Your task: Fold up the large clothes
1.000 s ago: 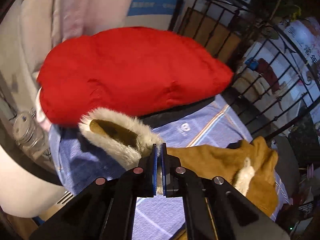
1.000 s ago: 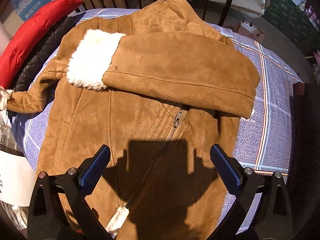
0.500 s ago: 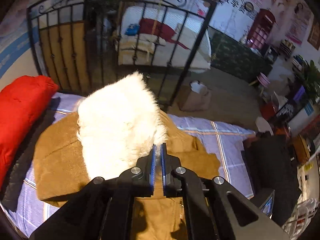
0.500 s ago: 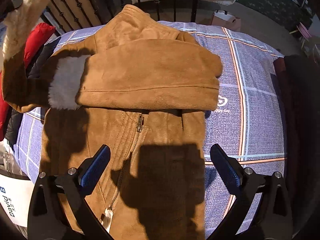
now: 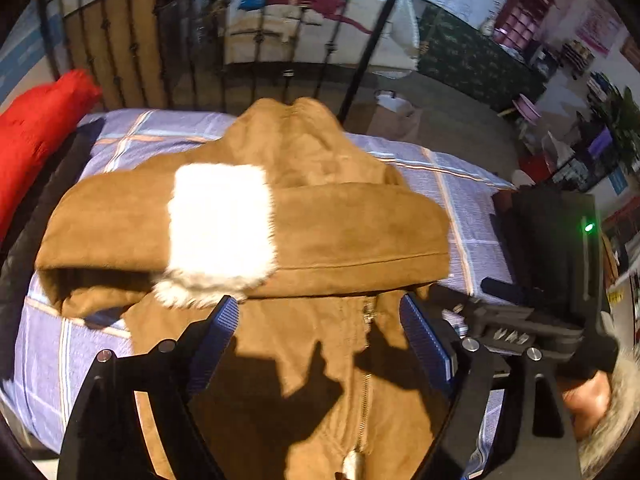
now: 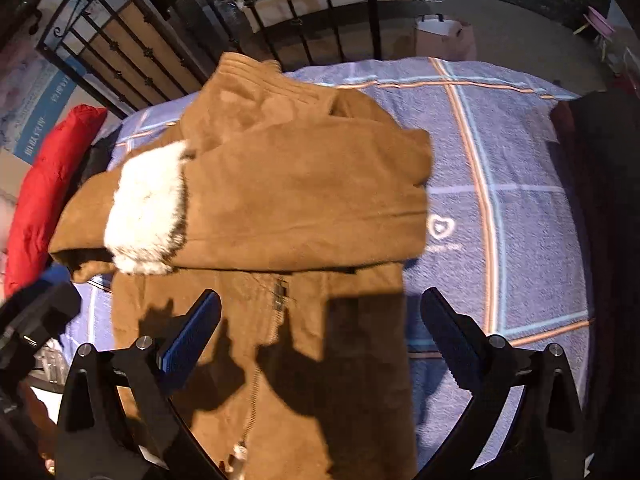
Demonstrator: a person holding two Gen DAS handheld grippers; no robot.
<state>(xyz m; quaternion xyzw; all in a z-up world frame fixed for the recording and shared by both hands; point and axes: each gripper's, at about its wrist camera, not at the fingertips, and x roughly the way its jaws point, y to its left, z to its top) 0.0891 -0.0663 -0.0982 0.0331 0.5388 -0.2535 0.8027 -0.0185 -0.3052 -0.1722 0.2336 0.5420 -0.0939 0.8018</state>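
Jacket [image 5: 320, 360] lies across the bed [image 5: 468, 216], both sleeves folded over its chest; left claw [image 5: 320, 324] is opening, empty; right claw [image 6: 320, 328] gapes empty.

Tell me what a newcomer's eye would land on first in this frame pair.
The tan suede jacket fills the middle of the checked lilac bedspread, both sleeves folded across its chest. The white fur cuff on the crossed sleeves stands out most, left of centre. A red padded garment lies at the bed's far left edge, and the left tongs are opening above the zipper with nothing between them.
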